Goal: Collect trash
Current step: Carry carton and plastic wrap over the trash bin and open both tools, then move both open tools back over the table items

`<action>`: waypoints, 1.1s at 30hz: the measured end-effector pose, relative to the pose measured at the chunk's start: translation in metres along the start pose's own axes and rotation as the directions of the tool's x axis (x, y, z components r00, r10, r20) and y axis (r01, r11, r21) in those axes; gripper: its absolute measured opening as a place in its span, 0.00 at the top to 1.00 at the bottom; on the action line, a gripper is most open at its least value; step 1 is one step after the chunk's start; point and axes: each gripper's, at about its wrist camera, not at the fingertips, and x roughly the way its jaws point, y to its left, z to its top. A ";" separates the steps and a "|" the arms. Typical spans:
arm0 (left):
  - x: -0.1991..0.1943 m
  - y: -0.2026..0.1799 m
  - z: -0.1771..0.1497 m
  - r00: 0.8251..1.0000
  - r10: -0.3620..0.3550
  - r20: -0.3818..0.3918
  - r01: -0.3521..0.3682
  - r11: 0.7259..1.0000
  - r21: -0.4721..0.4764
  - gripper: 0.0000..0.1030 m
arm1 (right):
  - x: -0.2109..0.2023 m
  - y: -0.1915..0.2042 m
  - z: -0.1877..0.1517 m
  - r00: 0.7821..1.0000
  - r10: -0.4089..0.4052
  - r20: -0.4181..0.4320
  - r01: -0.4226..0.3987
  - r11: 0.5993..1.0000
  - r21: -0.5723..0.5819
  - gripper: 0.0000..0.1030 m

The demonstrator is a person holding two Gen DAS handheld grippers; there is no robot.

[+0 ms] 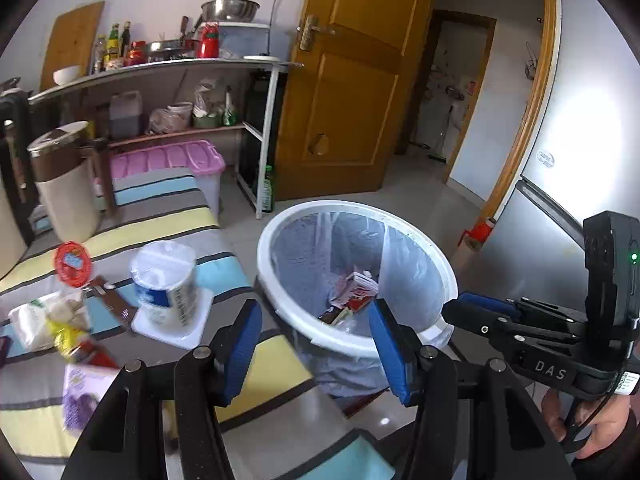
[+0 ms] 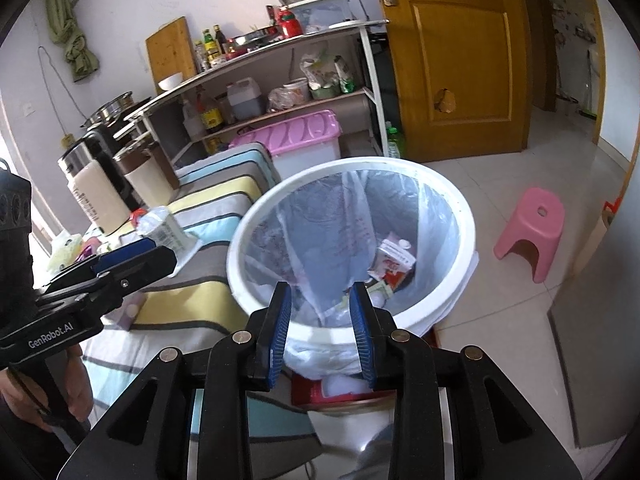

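Observation:
A white trash bin [image 1: 440, 276] [image 2: 460, 216] lined with a clear bag stands beside the striped table. A red and white carton [image 1: 358, 290] [image 2: 394, 262] lies at its bottom with other scraps. My left gripper [image 1: 316, 344] hovers open over the bin's near rim and the table edge, with nothing between its blue pads. My right gripper [image 2: 320, 332] is open above the near rim, also empty. On the table lie a white plastic tub [image 1: 166, 280], a red lid [image 1: 72, 264], a white bag [image 1: 32, 316], a yellow wrapper [image 1: 66, 334] and a purple packet [image 1: 84, 396].
Cream kettles [image 1: 68, 184] stand at the table's far end. Behind are a pink-lidded box [image 1: 168, 158], a loaded shelf rack [image 2: 280, 92] and a wooden door [image 1: 344, 80]. A fridge [image 1: 580, 120] is to the right, and a pink stool [image 2: 532, 228] stands on the tiled floor.

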 end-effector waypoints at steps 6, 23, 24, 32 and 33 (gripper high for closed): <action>-0.026 0.012 -0.015 0.998 0.050 0.023 -0.050 0.999 -0.023 0.46 | -0.006 0.022 -0.011 0.998 0.055 -0.007 -0.055 0.998 -0.039 0.69; -0.080 0.067 -0.049 0.977 0.209 0.040 -0.203 0.972 -0.119 0.46 | -0.001 0.070 -0.024 0.987 0.155 -0.051 -0.160 0.980 -0.119 0.55; -0.081 0.070 -0.050 0.975 0.219 0.038 -0.212 0.969 -0.123 0.46 | 0.000 0.072 -0.024 0.986 0.157 -0.052 -0.162 0.979 -0.121 0.55; -0.079 0.092 -0.058 0.967 0.256 0.008 -0.252 0.953 -0.166 0.40 | 0.006 0.079 -0.026 0.983 0.169 -0.068 -0.177 0.975 -0.131 0.55; -0.078 0.094 -0.058 0.967 0.256 0.003 -0.252 0.953 -0.171 0.39 | 0.006 0.079 -0.026 0.983 0.169 -0.070 -0.177 0.975 -0.131 0.55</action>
